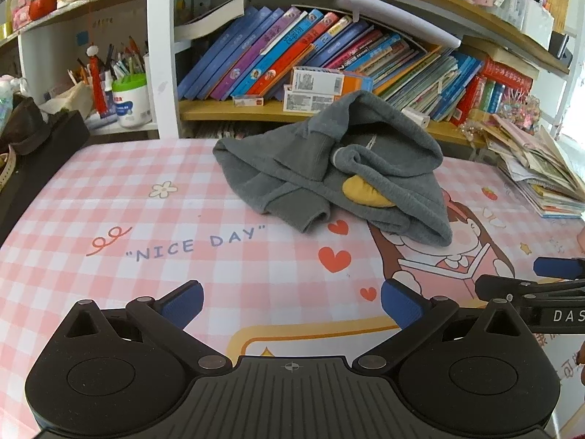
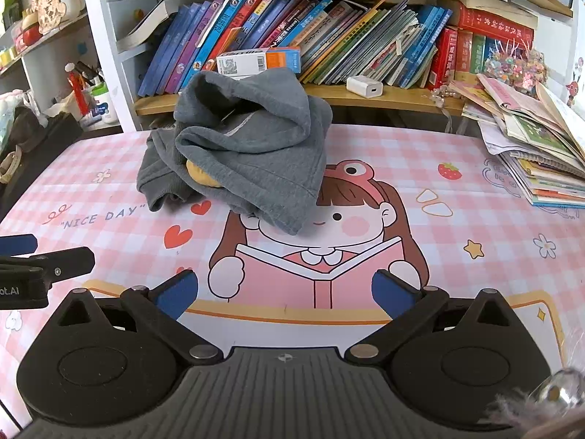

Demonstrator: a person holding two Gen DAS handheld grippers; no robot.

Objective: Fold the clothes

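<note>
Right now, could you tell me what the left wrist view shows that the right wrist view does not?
Only the left wrist view shows the left gripper with both blue pads apart and nothing between them, and the white tub of pens in full on the side shelf. Only the right wrist view shows the right gripper likewise open and empty, the whole cartoon girl with her book on the cloth, and the strawberry print. Both share the crumpled grey hoodie lying untouched on the pink checked tablecloth, and the leaning row of books.

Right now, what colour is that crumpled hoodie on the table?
The hoodie is dark grey, with a yellow patch; the right wrist view shows it best.
</note>
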